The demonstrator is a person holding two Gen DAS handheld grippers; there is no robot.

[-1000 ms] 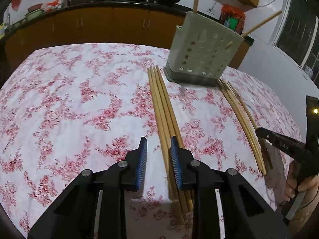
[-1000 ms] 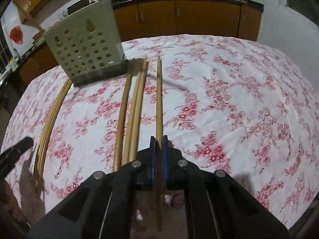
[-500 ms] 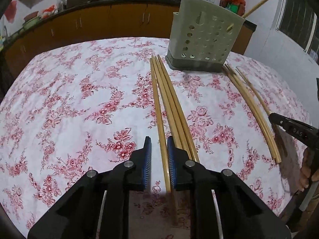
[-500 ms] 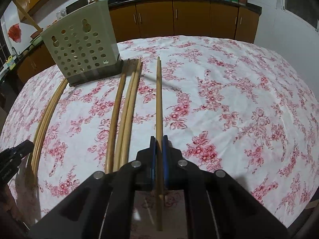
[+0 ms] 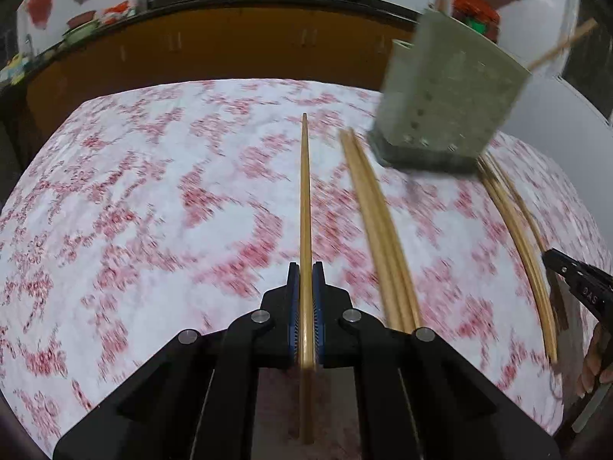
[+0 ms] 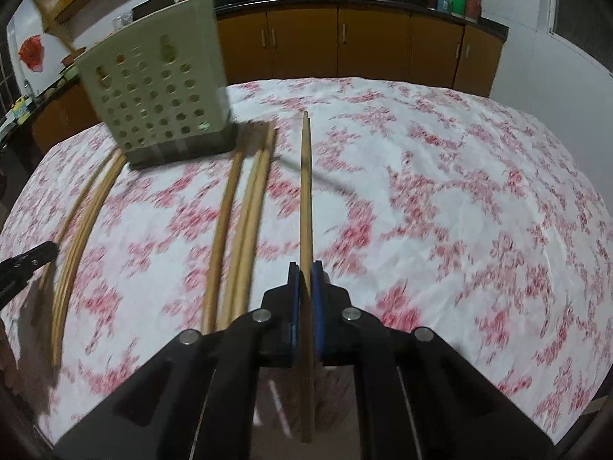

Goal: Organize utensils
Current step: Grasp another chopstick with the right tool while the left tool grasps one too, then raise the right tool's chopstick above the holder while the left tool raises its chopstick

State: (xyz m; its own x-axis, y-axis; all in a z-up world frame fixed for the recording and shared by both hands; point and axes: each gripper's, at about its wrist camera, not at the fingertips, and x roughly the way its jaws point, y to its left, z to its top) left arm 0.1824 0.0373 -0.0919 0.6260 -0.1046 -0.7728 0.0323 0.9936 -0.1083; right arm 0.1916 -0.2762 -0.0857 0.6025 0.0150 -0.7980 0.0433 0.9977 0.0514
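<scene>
Chopsticks first: my left hand-held gripper [image 5: 305,276] has just closed its blue pads on one long pale bamboo chopstick [image 5: 305,207], where half a second ago they only straddled it, a little apart. My right hand-held gripper [image 6: 305,274] is clamped tight on a second bamboo chopstick [image 6: 305,191], as it was a second ago. So I judge both sticks ready to carry to the holder.

From the left camera, a bundle of loose bamboo chopsticks [image 5: 377,230] lies at 1 o'clock, a further bamboo row [image 5: 525,241] at 3 o'clock, and the grey-green perforated plastic utensil holder [image 5: 446,96] stands at 1 o'clock on the red-flowered white tabletop [image 5: 153,199], a stick or two already poking from its top.

The right camera alone shows the holder [image 6: 153,92] sharply, at 10 o'clock; the left view blurs it. Only the left view shows the person's fingers [image 5: 592,364] beside the right tool.
</scene>
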